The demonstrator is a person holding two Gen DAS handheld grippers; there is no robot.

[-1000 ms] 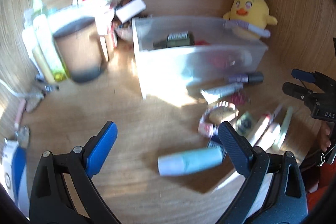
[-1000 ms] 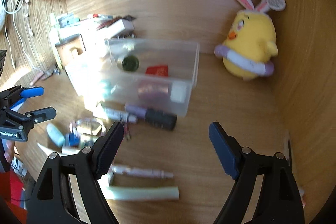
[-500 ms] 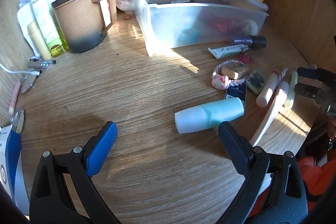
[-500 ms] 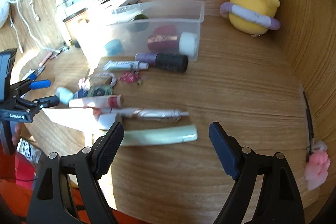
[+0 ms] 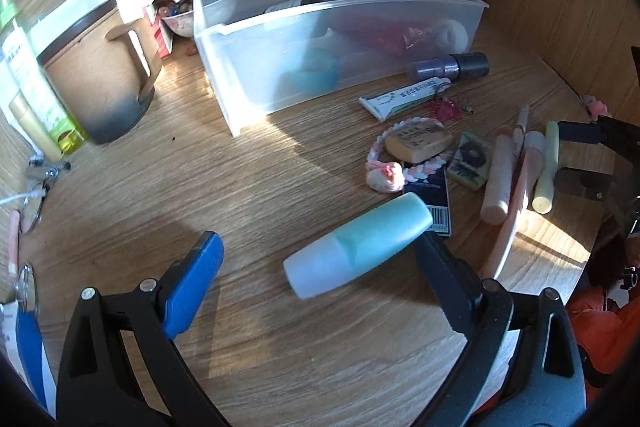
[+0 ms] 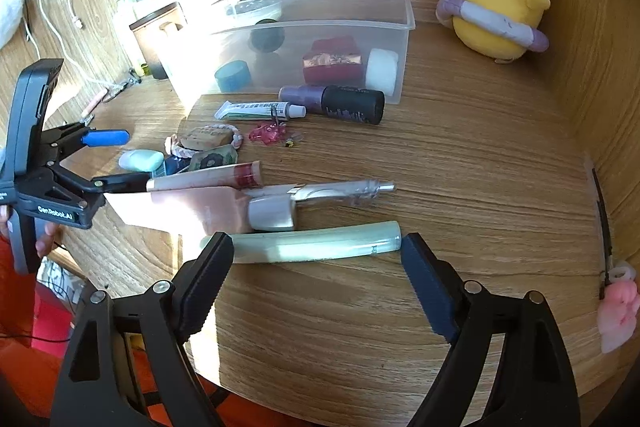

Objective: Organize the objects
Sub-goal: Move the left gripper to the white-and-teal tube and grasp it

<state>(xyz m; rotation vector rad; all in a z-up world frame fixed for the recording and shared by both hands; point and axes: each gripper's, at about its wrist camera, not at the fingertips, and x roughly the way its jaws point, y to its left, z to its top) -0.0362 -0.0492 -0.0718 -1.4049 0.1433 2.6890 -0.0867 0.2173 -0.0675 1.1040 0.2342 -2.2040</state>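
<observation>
Bearing "GenRobot.AI" lettering: left claw point(image 6: 114, 160)

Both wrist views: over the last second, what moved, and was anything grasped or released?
Both grippers came down toward the desk. The left gripper, open, now has the mint-and-white roll-on bottle between its fingers; the right gripper, open, now brackets the pale green tube. Nothing was grasped or released. The clear plastic bin and loose cosmetics lie unchanged.
</observation>
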